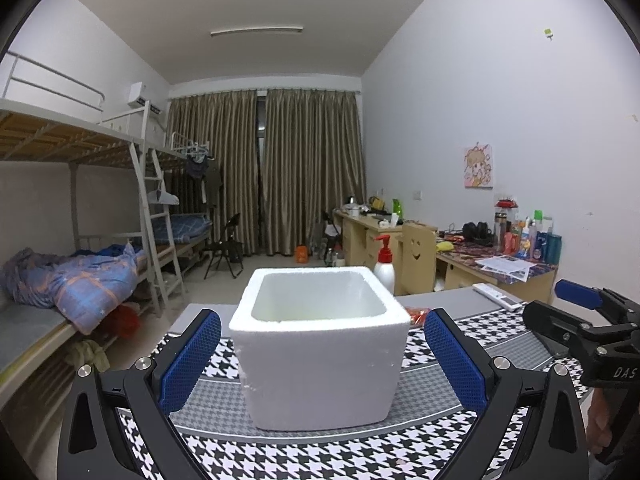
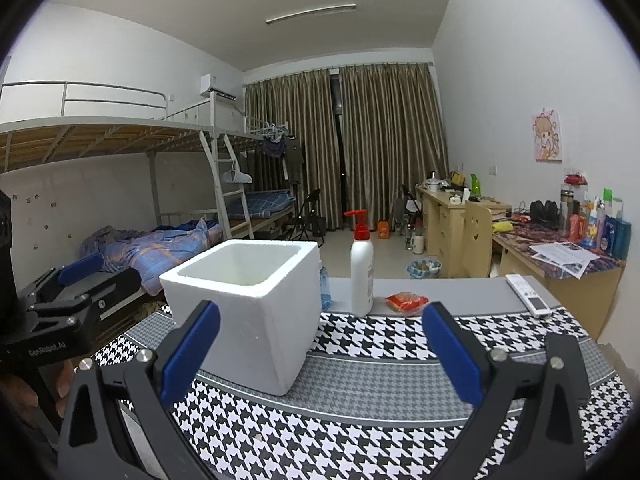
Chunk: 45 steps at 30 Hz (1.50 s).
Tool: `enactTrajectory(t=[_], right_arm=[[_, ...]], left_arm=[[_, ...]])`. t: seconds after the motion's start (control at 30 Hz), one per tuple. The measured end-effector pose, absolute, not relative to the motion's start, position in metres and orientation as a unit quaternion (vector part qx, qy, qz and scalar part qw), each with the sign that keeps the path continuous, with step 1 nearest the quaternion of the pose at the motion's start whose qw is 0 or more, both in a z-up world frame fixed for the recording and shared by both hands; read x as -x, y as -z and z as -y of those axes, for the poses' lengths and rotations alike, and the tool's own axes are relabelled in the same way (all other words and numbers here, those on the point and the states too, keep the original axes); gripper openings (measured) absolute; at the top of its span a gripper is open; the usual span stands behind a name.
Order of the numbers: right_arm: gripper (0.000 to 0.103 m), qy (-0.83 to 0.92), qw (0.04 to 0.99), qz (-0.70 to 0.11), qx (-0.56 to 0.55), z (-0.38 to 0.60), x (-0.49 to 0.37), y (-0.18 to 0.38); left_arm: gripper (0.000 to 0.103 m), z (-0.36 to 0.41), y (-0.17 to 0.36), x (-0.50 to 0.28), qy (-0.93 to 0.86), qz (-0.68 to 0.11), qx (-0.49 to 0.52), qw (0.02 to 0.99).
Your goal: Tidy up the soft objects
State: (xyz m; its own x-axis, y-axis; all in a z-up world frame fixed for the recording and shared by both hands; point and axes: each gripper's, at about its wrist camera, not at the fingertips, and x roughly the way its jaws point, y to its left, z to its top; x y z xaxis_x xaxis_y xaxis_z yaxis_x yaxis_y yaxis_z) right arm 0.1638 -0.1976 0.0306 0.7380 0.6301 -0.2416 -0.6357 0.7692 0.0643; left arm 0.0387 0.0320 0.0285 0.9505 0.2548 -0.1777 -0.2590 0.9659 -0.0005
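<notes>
Left wrist view: the left gripper point(image 1: 322, 354) hangs low over the worktop point(image 1: 440, 300) with its jaws wide apart and nothing between them, its blue pads point(image 1: 191, 360) flanking a white foam box point(image 1: 320, 344) that stands open-topped on a houndstooth cloth point(image 1: 304, 456). A red packet point(image 1: 418, 315) lies just behind the box's right corner. The right gripper point(image 1: 588, 320) shows at the right edge. Right wrist view: the right gripper point(image 2: 320, 354) also has its jaws spread and holds nothing. Past the box stand a white pump bottle point(image 2: 362, 276) and the red packet point(image 2: 406, 303), near each other; a white remote point(image 2: 528, 295) lies well to the right.
</notes>
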Motion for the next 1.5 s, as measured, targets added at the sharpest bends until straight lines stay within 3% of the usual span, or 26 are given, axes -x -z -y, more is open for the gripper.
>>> enactTrajectory(t=[1.5], right_arm=[[0.102,-0.323,0.937,-0.132,0.017,0.197,-0.161,-0.008]], left_arm=[[0.102,-0.042,-0.011,-0.032,-0.141,-0.106,0.031,0.984]])
